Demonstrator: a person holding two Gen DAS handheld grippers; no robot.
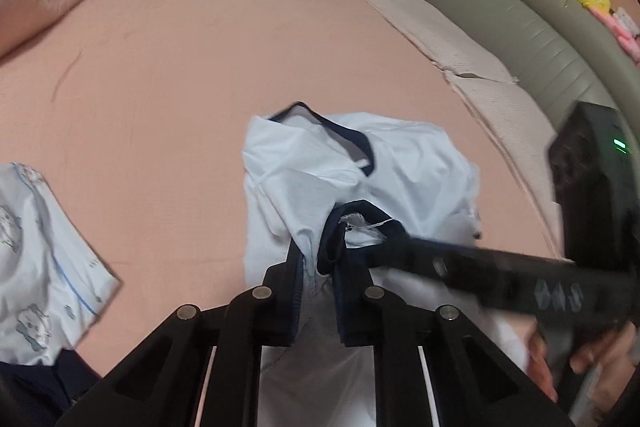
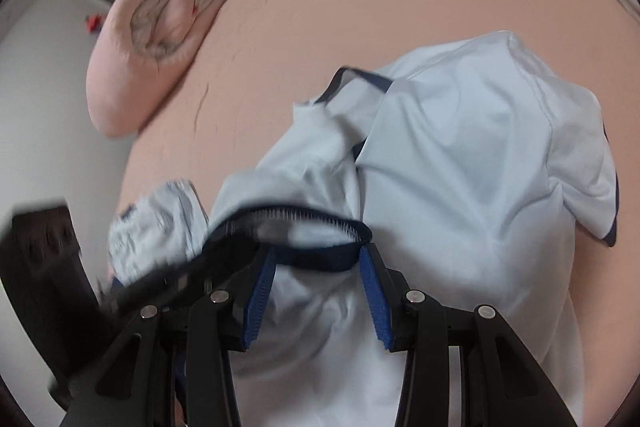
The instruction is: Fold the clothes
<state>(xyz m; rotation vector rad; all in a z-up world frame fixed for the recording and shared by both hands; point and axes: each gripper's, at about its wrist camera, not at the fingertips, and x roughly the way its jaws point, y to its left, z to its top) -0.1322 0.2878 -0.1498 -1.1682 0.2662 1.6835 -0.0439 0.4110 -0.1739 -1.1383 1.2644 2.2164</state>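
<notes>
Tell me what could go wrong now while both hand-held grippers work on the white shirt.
The left hand-held gripper pinches only the shirt's navy collar, so it may slip out. The right hand-held gripper stands apart around the collar, perhaps not gripping. Both meet closely and could collide.

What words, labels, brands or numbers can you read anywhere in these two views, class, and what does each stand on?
None can be read.
White neck tag inside the white shirt: any print too small to read.
Pale marks on the right gripper: blurred.
Patterned garment: pictures only.
</notes>
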